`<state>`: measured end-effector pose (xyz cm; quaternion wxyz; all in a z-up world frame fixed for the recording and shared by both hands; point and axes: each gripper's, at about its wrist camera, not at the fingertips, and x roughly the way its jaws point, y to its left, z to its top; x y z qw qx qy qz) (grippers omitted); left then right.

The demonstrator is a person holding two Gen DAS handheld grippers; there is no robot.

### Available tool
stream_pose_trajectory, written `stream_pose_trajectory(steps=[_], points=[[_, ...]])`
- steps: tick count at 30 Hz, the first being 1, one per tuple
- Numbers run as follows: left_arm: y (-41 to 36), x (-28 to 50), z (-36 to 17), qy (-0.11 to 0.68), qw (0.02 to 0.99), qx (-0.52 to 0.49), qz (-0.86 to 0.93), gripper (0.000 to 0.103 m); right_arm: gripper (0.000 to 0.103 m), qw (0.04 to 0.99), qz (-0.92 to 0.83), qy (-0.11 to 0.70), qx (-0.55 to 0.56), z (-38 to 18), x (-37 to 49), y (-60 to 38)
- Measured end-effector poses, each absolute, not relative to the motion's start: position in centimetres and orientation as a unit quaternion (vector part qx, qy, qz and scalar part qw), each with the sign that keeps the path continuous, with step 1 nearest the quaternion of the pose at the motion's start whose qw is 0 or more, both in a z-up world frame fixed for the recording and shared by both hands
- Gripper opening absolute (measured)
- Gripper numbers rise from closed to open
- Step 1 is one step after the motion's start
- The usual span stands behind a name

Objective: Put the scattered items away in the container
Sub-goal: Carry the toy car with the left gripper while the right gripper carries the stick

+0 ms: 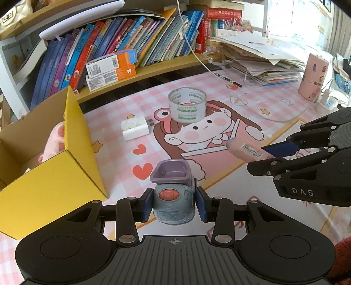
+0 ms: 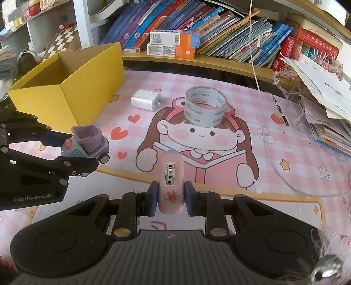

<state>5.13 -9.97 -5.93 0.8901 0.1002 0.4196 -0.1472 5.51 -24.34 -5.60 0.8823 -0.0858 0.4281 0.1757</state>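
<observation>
Between left claw (image 1: pixel 174 205) pads, toy car (image 1: pixel 173 197) gripped, right claw (image 2: pixel 170 198) clamping pink tube (image 2: pixel 171 182)

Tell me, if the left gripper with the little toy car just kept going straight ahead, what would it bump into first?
Probably the tape roll, standing almost dead ahead of the left gripper and its toy car. The white charger lies slightly left of that line. Depth is hard to judge.

bench: i see a pink checked mat (image 2: pixel 241 92) with a cartoon girl print | behind: low wooden shelf (image 2: pixel 219 62) packed with leaning books (image 1: pixel 131 32) | right: loose paper stack (image 1: pixel 258 59) | light: bright daylight from a window (image 1: pixel 300 15) at far right
</observation>
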Motion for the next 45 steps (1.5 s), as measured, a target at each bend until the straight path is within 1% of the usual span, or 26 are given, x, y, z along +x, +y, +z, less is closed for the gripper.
stream_pose_trajectory(steps=[11, 23, 45], points=[[-7.1, 3.0, -5.3, 0.411, 0.892, 0.095, -0.163, 0.039, 0.023, 0.883, 0.162, 0.431, -0.093, -5.2, 2.7, -21.2], [-3.2, 1.0, -3.7, 0.383, 0.906, 0.086, -0.16, 0.039, 0.023, 0.891, 0.162, 0.412, -0.104, -3.9, 0.8, -17.4], [4.2, -0.1, -1.7, 0.347, 0.93, 0.051, -0.109, 0.039, 0.023, 0.886, 0.219, 0.389, -0.126, -2.4, 1.3, -10.1]])
